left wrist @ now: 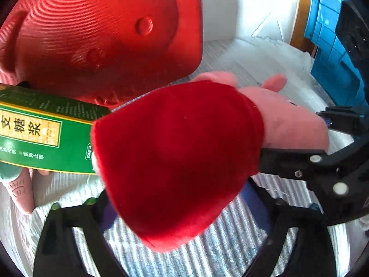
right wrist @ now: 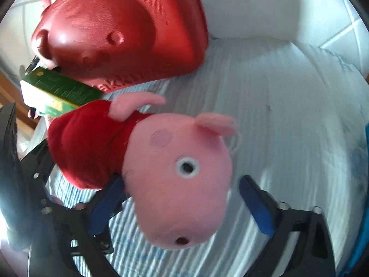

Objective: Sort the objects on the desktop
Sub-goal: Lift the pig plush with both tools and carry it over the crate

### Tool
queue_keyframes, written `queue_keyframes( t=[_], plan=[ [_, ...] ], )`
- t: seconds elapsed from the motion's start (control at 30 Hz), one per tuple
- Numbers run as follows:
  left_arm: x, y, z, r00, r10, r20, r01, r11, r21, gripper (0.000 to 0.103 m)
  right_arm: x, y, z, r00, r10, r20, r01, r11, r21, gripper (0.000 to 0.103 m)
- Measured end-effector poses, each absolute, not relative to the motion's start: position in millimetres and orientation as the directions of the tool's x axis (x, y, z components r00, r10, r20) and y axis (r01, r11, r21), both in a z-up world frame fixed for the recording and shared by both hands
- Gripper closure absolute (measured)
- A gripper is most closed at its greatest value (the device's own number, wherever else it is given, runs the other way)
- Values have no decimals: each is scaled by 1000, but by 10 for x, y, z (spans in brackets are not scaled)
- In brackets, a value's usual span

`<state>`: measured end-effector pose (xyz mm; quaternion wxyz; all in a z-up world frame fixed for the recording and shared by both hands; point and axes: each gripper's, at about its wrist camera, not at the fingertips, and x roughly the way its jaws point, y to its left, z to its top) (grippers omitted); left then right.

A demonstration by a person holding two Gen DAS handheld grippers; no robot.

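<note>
A pink plush pig (right wrist: 184, 173) in a red dress (left wrist: 180, 157) lies on a striped white cloth (right wrist: 288, 115). In the right wrist view its head sits between the blue pads of my right gripper (right wrist: 182, 205). The left pad touches the head and the right pad (right wrist: 256, 205) stands clear of it. In the left wrist view the dress fills the space between the wide-set fingers of my left gripper (left wrist: 180, 226), and I see no squeeze on the fabric. The right gripper's black fingers (left wrist: 288, 161) reach in at the pig's head from the right.
A red pig-face case (right wrist: 120, 30) stands behind the toy. A green box with Chinese lettering (left wrist: 46, 133) lies against the case's front left. A pink cone-shaped item (left wrist: 20, 191) lies at the left edge. A blue crate (left wrist: 327, 46) is at the far right.
</note>
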<state>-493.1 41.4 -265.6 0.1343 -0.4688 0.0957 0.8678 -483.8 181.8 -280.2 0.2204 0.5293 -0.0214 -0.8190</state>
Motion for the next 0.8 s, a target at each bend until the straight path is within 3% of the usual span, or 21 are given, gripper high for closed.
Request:
queue_keyframes(
  t=[0.1, 0.3, 0.8],
  plan=[
    [-4868, 405, -2587, -536, 149, -831, -323, -946, 39, 18, -4741, 1792, -2700, -375, -359, -855, 355, -907, 226, 29],
    [-4642, 397, -2145, -594, 158, -789, -321, -946, 52, 18, -4487, 1811, -2300, -440, -364, -821, 365, -908, 207, 30],
    [-3375, 617, -329, -792, 226, -567, -338, -936, 98, 18, -3269, 2078, -425, -673, -322, -666, 343, -934, 105, 29]
  ],
)
